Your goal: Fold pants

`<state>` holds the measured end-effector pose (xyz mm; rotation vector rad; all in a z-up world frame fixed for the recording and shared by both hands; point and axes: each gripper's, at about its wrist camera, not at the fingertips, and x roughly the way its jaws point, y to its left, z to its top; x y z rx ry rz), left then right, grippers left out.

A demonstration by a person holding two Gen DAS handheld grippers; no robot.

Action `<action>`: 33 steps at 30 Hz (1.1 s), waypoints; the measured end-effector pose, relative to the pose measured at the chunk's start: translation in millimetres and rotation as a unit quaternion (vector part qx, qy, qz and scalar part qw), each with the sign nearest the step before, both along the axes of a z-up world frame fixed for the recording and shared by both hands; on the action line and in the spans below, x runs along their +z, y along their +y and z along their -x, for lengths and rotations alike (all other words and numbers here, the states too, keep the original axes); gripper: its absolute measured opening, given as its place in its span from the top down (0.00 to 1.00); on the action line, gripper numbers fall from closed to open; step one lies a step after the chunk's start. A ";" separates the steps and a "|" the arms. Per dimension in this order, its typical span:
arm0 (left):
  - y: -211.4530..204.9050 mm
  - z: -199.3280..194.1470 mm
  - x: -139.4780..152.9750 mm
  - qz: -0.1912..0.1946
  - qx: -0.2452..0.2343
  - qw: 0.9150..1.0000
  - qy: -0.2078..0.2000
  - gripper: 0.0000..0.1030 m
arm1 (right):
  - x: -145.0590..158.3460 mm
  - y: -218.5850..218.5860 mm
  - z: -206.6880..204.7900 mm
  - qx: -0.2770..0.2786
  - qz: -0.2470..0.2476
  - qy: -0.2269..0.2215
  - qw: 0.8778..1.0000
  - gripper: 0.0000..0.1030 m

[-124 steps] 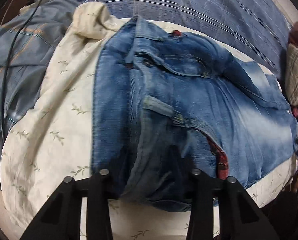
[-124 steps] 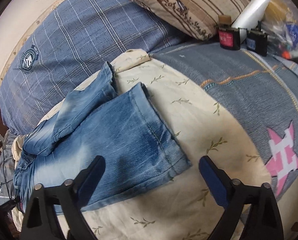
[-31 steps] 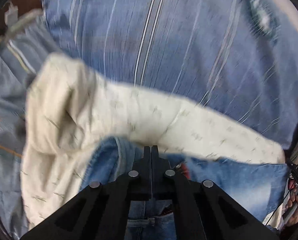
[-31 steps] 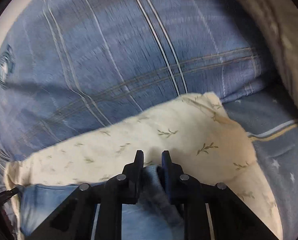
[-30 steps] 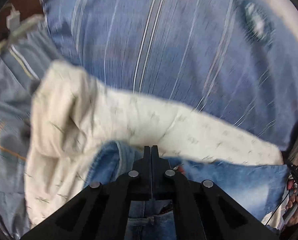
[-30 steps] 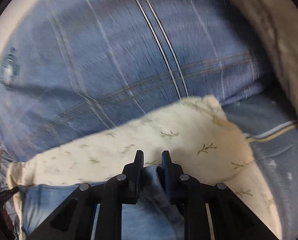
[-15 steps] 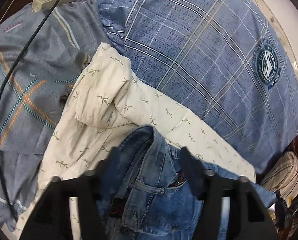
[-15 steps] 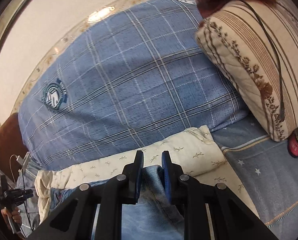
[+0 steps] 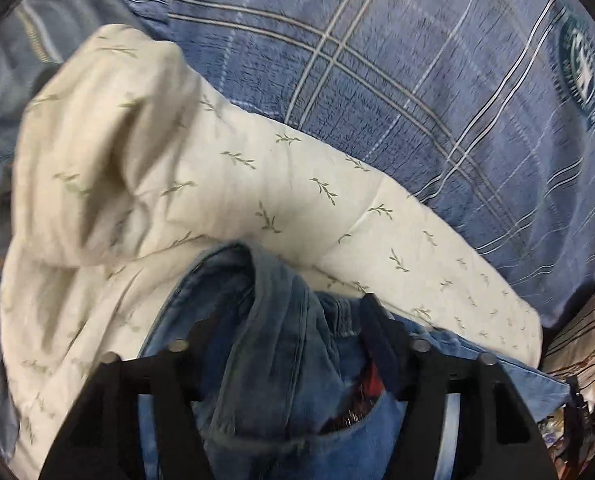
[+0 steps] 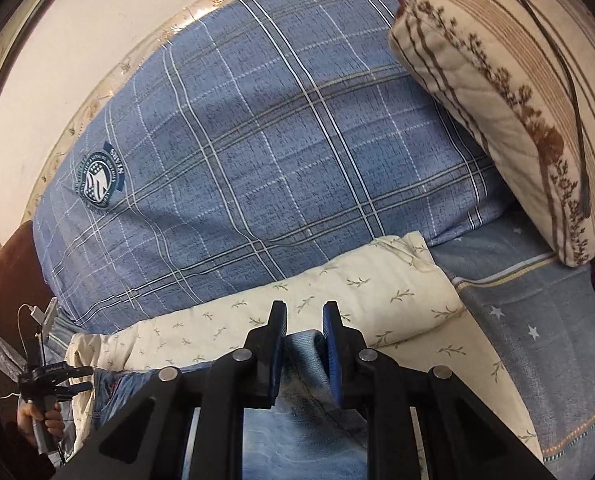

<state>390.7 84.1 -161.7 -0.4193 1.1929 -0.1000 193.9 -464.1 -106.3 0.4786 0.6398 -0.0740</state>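
Note:
The blue jeans [image 9: 281,360] lie on a cream leaf-print quilt [image 9: 225,176]. In the left wrist view my left gripper [image 9: 285,312] is open, its fingers wide apart on either side of the bunched waistband, which rests loose between them. In the right wrist view my right gripper [image 10: 305,316] has its jaws a little apart around a fold of the jeans' leg end [image 10: 303,344], which still sits between the blue pads. The left gripper also shows far left in the right wrist view [image 10: 53,376], held by a hand.
A large blue plaid pillow [image 10: 257,152] lies behind the quilt [image 10: 337,288]. A beige striped cushion [image 10: 517,92] stands at the right. A blue starred bedsheet [image 10: 537,340] lies to the right. A white charger and cable [image 10: 37,316] sit at far left.
The left gripper has opened and let go of the waistband. The right gripper's jaws have parted slightly around the leg end. The jeans have come to rest on the quilt.

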 end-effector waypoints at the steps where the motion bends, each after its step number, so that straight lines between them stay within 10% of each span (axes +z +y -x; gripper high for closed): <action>1: -1.1 -3.0 -3.1 -0.006 -0.001 1.000 0.004 0.69 | -2.1 -1.9 -0.5 -0.001 0.000 0.001 1.000 0.81; 5: 6.8 -4.6 -6.1 0.013 0.014 1.000 -0.007 0.91 | -4.3 -7.0 -1.0 -0.007 0.001 0.002 1.000 0.81; 21: 66.3 130.0 104.3 0.130 -0.005 0.973 -0.188 0.93 | 25.7 -15.0 75.4 -0.029 -0.041 -0.070 0.996 0.81; 33: 106.5 284.9 68.2 0.123 -0.027 0.974 -0.187 0.92 | -5.6 -2.4 234.2 -0.004 -0.049 -0.068 0.996 0.81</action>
